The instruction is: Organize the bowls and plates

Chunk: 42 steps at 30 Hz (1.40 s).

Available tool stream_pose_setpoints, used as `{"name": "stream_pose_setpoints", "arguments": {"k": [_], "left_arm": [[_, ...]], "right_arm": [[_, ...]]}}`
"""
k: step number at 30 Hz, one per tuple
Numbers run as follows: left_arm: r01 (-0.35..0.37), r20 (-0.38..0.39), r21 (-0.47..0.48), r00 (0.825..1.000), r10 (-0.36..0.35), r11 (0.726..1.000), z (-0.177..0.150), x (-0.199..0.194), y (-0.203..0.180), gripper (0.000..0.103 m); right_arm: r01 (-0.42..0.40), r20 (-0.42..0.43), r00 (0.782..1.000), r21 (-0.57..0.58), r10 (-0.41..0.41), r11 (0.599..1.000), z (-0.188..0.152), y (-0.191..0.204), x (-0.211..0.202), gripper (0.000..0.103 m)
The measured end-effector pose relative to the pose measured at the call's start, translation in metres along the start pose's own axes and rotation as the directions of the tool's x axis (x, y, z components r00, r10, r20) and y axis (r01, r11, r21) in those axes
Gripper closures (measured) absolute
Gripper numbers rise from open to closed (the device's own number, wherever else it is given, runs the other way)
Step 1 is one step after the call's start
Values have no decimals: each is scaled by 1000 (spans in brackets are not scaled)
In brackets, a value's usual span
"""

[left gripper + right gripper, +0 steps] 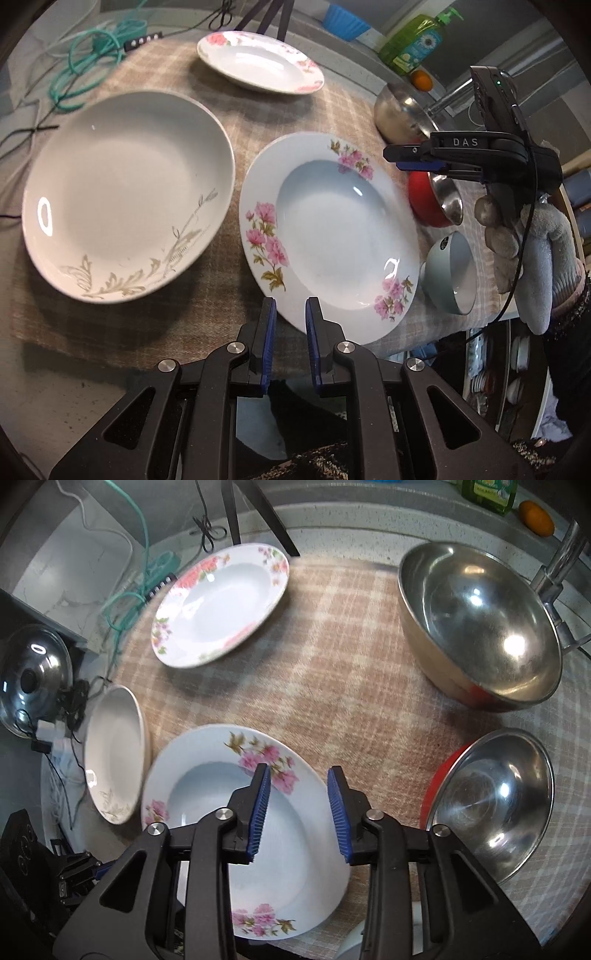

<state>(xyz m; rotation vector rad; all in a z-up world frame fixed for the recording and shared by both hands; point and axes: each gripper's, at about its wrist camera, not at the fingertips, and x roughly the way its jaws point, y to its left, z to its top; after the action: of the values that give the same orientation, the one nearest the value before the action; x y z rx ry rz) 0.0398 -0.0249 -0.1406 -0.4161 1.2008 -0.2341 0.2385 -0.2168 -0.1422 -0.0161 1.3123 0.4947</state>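
The pink-flowered plate lies under the right tongs, jaws apart; left tongs together.

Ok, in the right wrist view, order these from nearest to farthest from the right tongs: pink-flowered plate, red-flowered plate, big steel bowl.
1. Pink-flowered plate, directly beneath the right tongs.
2. Big steel bowl, upper right.
3. Red-flowered plate, upper left; too close to the bowl to rank firmly.

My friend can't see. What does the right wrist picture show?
A hand-held gripper hangs open above a pink-flowered plate on a checked cloth. Around it sit another flowered plate, a white dish and two steel bowls.
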Motion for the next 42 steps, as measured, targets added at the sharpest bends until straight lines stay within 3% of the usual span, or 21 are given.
{"name": "stream_pose_setpoints", "arguments": {"k": [2, 3, 5, 12, 16, 19, 22, 28, 31, 39, 42], "left_arm": [[-8, 30, 16, 1000, 8, 1000, 5, -10, 0, 87], [-14, 47, 22, 999, 13, 1000, 10, -15, 1, 86], [-28, 87, 22, 996, 26, 999, 22, -24, 6, 78], [-74, 195, -12, 978, 75, 997, 82, -49, 39, 78], [-62, 210, -11, 976, 63, 998, 128, -55, 60, 66], [-77, 224, -20, 971, 80, 997, 161, -56, 80, 66], [-106, 213, -27, 971, 110, 994, 186, -47, 90, 66], [-76, 162, -48, 983, 83, 996, 215, -23, 101, 66], [-98, 140, -51, 985, 105, 994, 229, -8, 107, 66], [-42, 82, -101, 995, 51, 994, 261, 28, 122, 66], [-30, 66, -112, 997, 37, 993, 270, 39, 126, 68]], "right_arm": [[-17, 36, 999, 17, 16, 1000, 4, 3, -9, 50], [-32, 52, 998, 24, 31, 999, 6, 6, -13, 49], [-63, 79, 995, 35, 60, 997, 11, 14, -18, 49], [-119, 145, 983, 48, 111, 992, 28, 34, -30, 48], [-150, 165, 977, 81, 135, 985, 42, 36, -29, 48], [-153, 181, 975, 105, 132, 983, 53, 33, -25, 48], [-141, 188, 975, 128, 115, 982, 66, 28, -15, 48], [-140, 158, 981, 167, 113, 976, 82, 19, 8, 48], [-115, 149, 985, 186, 88, 976, 93, 14, 21, 48], [-118, 132, 987, 244, 87, 963, 112, 0, 43, 48], [-103, 119, 990, 237, 77, 966, 120, -1, 50, 56]]}}
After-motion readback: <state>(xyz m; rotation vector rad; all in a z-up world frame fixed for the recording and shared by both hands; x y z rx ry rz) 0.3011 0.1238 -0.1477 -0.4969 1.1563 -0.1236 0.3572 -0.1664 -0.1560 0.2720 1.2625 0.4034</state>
